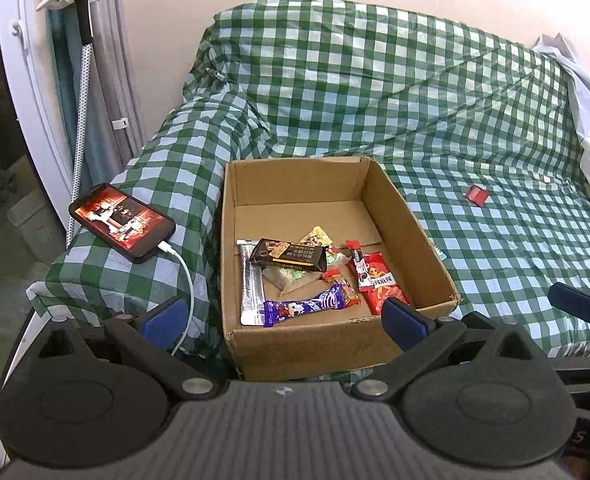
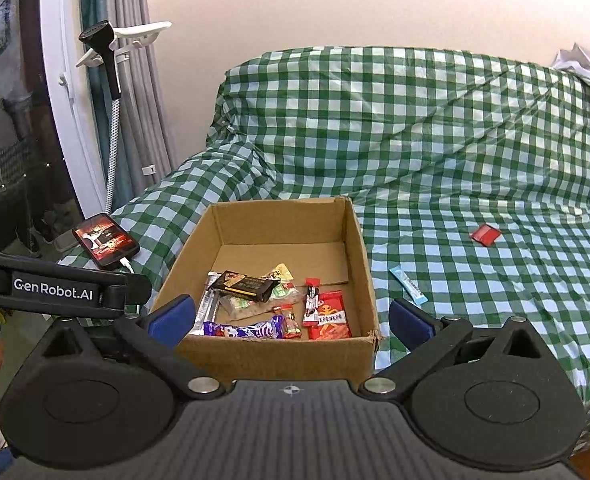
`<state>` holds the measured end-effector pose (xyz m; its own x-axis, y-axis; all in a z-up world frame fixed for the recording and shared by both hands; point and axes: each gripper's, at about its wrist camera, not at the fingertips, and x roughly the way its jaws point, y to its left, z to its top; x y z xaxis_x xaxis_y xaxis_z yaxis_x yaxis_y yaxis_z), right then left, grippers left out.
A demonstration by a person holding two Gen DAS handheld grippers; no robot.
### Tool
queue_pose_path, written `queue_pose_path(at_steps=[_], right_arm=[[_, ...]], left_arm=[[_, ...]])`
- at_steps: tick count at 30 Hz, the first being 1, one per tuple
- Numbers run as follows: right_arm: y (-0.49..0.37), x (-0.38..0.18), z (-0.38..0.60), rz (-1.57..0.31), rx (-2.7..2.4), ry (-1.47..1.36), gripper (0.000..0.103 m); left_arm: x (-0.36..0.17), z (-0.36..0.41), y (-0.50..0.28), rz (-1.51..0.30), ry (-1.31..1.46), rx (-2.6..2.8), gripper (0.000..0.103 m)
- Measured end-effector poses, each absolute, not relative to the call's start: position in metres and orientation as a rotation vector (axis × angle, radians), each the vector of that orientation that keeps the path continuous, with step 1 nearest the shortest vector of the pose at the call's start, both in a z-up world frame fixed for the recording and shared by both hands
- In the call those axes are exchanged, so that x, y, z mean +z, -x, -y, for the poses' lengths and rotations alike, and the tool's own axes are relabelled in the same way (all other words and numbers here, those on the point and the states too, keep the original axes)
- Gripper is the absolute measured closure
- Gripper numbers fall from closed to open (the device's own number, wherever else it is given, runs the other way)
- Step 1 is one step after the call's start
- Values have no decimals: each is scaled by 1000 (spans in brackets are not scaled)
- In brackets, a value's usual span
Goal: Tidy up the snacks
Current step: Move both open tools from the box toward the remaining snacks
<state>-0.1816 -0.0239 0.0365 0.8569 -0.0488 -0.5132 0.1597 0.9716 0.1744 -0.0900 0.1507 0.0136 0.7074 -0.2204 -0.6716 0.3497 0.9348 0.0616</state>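
Both grippers, left and right, gape wide, empty-fingered, before the brown cardboard snack box.

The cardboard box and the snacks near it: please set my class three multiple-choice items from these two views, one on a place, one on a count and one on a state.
1. Where does the small red packet lie?
A. Inside the cardboard box
B. On the checked cloth to the right of the box
C. On the phone

2. How many snacks lie on the cloth outside the box in the right wrist view?
A. None
B. Two
C. Five

3. How are the right tongs?
A. Open and empty
C. Shut on the purple wrapper
B. Shut on the phone cable

Answers:
1 B: the packet rests on the checked cloth, apart from the cardboard box.
2 B: only the red packet and a light blue stick packet lie outside.
3 A: the right tongs have their pads wide apart with nothing between them.
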Motion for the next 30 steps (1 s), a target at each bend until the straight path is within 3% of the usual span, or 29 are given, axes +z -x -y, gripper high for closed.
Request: queue_pose_path(at_steps=[17, 24, 30], right_arm=[[173, -13, 131, -580, -348, -396, 1], [179, -28, 224, -533, -519, -372, 1], [155, -36, 320, -512, -643, -374, 1]], left_arm=[[3, -75, 39, -843, -230, -361, 0], [3, 32, -3, -928, -185, -492, 0], [-29, 156, -49, -1084, -168, -579, 0]])
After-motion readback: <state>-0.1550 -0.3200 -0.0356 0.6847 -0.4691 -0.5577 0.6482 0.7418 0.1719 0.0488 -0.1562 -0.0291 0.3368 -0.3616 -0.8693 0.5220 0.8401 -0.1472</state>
